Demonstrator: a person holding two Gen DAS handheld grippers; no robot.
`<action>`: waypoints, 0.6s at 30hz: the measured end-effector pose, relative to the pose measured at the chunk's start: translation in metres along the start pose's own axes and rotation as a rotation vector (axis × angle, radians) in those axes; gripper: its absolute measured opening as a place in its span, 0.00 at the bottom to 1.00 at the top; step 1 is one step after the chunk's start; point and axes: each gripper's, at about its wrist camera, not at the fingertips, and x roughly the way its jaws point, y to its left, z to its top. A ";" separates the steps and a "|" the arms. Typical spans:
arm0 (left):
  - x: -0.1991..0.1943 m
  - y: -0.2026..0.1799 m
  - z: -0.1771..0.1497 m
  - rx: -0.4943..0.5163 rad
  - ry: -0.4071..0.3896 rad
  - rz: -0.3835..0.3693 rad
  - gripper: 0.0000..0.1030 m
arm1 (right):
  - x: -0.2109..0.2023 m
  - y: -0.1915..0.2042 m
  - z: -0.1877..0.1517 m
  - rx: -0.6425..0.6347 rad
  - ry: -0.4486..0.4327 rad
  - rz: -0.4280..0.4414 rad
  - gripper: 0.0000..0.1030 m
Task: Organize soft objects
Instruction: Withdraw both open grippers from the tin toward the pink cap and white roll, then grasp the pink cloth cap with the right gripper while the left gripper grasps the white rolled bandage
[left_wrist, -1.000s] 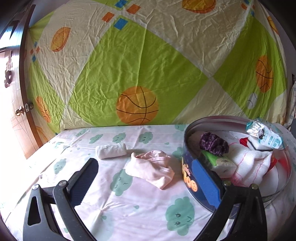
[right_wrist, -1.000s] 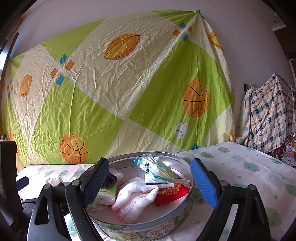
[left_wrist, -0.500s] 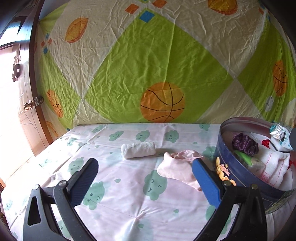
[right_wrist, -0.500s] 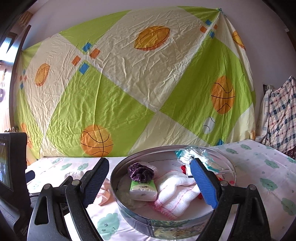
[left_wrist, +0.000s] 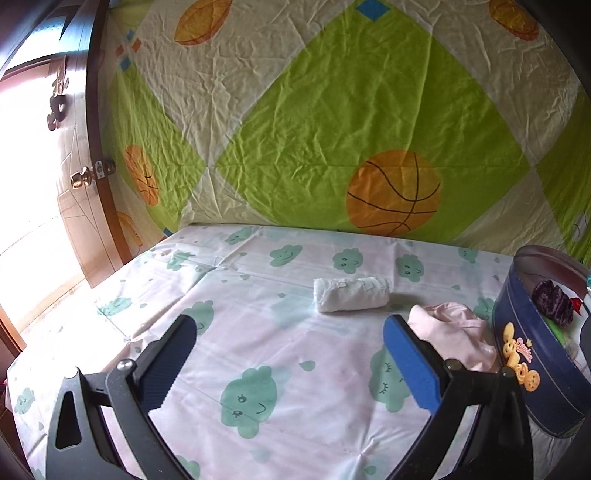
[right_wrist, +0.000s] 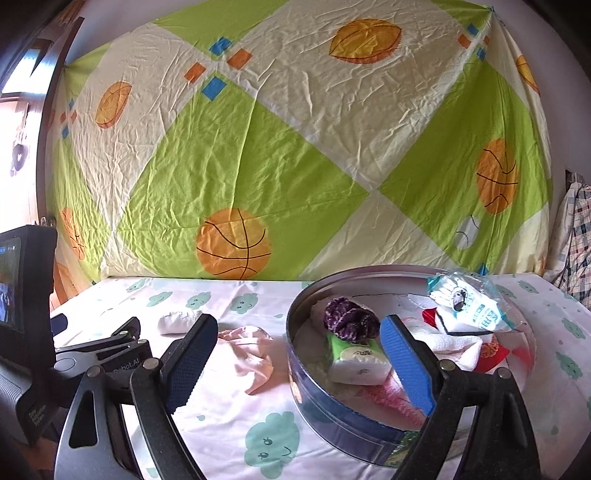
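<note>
Rolled white towel (left_wrist: 351, 294) and pink cloth (left_wrist: 456, 338) are lying just ahead of the empty, spread-apart left tool (left_wrist: 291, 360), likely awaiting the tin (right_wrist: 321, 398); right tool (right_wrist: 299, 363) is hovering apart, empty.

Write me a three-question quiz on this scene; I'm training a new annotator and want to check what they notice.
1. True or false: the white roll lies inside the tin.
2. Which lies nearest the tin on the sheet? A. white roll B. pink cloth C. plaid fabric
3. Fill in: both the left tool and the right tool are ____ and hold nothing.

Key: 1. False, it lies on the sheet, outside the tin. 2. B. 3. open.
</note>
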 end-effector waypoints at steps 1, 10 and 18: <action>0.002 0.003 0.001 0.001 0.000 0.013 1.00 | 0.002 0.004 0.000 -0.001 0.002 0.009 0.89; 0.028 0.039 0.005 -0.086 0.063 0.066 1.00 | 0.034 0.047 0.001 -0.066 0.082 0.114 0.89; 0.042 0.048 0.009 -0.091 0.079 0.119 1.00 | 0.085 0.073 -0.003 -0.141 0.294 0.176 0.81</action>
